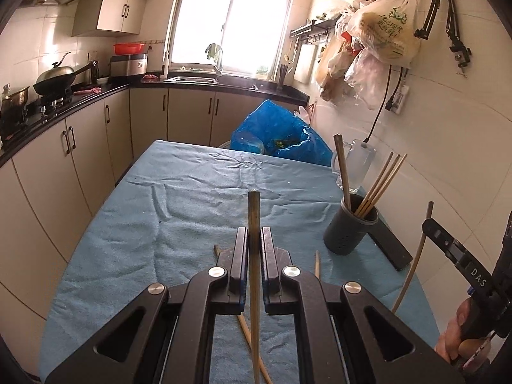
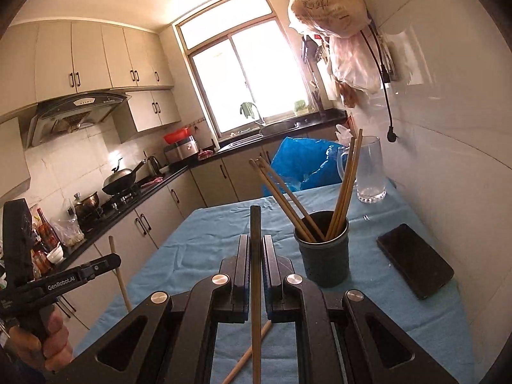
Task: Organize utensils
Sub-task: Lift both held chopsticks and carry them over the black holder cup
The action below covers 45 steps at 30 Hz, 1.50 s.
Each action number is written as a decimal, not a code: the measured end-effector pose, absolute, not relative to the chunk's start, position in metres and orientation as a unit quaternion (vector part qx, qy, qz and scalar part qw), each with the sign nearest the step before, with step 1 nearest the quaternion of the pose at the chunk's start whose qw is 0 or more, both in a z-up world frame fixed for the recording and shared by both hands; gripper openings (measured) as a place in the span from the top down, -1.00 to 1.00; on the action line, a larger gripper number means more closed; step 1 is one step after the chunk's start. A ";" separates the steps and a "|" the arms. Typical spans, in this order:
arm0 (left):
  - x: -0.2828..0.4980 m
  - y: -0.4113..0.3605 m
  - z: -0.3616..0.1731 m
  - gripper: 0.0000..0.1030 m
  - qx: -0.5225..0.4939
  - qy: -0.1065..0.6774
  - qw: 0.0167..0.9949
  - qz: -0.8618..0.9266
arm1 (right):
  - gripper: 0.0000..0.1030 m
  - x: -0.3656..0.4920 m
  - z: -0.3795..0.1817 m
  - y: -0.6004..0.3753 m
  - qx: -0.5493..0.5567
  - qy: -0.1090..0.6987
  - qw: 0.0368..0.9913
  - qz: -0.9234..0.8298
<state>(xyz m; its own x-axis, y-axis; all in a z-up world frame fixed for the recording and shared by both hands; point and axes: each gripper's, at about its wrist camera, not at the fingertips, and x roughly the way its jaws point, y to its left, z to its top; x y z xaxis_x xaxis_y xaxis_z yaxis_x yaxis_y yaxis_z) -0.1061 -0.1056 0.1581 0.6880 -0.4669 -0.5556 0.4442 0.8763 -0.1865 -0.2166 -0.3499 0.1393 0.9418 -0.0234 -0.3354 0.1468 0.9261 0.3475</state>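
On the left side of the room a dark kitchen counter carries a wok on the stove. The desk is covered with a blue cloth.

The left claw is pressed together on one chopstick. This chopstick stands almost upright between the pads, with its top end above the fingertips and its lower part going down past the camera. Under this claw some loose chopsticks lie on the cloth.

More to the right stands the dark holder cup, upright on the cloth. Several chopsticks already lean inside it. Just behind the cup there is a clear glass mug, and just beside the cup on the right lies a black phone, flat on the cloth. Behind the desk a blue plastic bag is seen.

At the far right the right claw is also pinching one chopstick, a darker one, held upright in the same way. In the right wrist view the cup is just to the right of this claw, and one more chopstick lies on the cloth below it. Plastic bags hang on the white tile wall.
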 end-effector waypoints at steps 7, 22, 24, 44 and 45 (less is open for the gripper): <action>-0.108 -0.106 0.159 0.87 -0.020 0.309 0.918 -0.250 | 0.86 -0.220 0.140 -0.351 0.191 0.158 0.968 -0.047; -0.115 -0.115 0.176 0.87 -0.023 0.301 0.916 -0.263 | 0.86 -0.227 0.148 -0.363 0.198 0.139 0.969 -0.060; -0.115 -0.116 0.177 0.87 -0.024 0.302 0.915 -0.267 | 0.86 -0.227 0.148 -0.365 0.198 0.139 0.968 -0.060; -0.097 -0.161 0.222 0.87 -0.020 0.291 0.904 -0.312 | 0.86 -0.220 0.189 -0.390 0.177 0.102 0.976 -0.079; -0.095 -0.165 0.225 0.87 -0.019 0.290 0.904 -0.314 | 0.86 -0.218 0.192 -0.394 0.177 0.100 0.976 -0.080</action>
